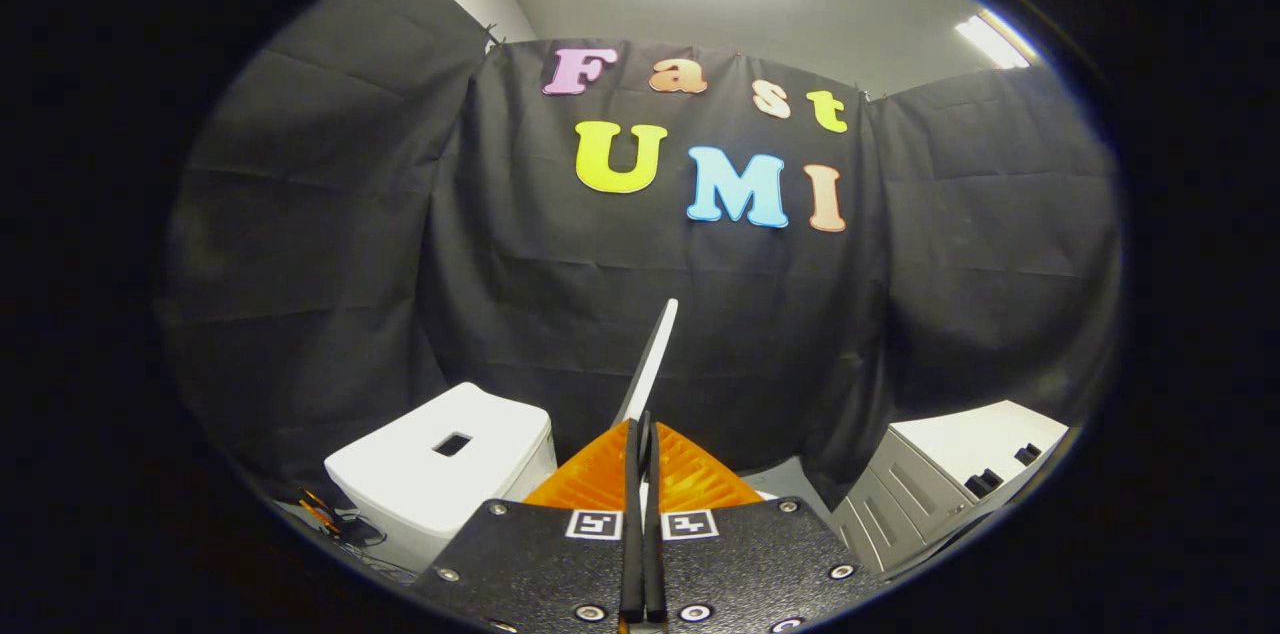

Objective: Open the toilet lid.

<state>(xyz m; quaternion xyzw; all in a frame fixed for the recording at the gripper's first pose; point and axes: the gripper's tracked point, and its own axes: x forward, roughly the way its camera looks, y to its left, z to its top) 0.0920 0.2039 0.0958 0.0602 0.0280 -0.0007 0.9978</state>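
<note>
I have the gripper (641,434) clamped on the raised edge of the toilet lid (655,354), mid-lift beside the tank (440,474); next I'd tip it back, then let go.

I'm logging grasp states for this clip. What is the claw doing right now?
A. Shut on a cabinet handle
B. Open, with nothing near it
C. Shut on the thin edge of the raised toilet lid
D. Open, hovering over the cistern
C: the claw has both fingers pressed together on the thin white edge of the toilet lid, which rises edge-on ahead of them, with the white cistern off to the side.
</note>
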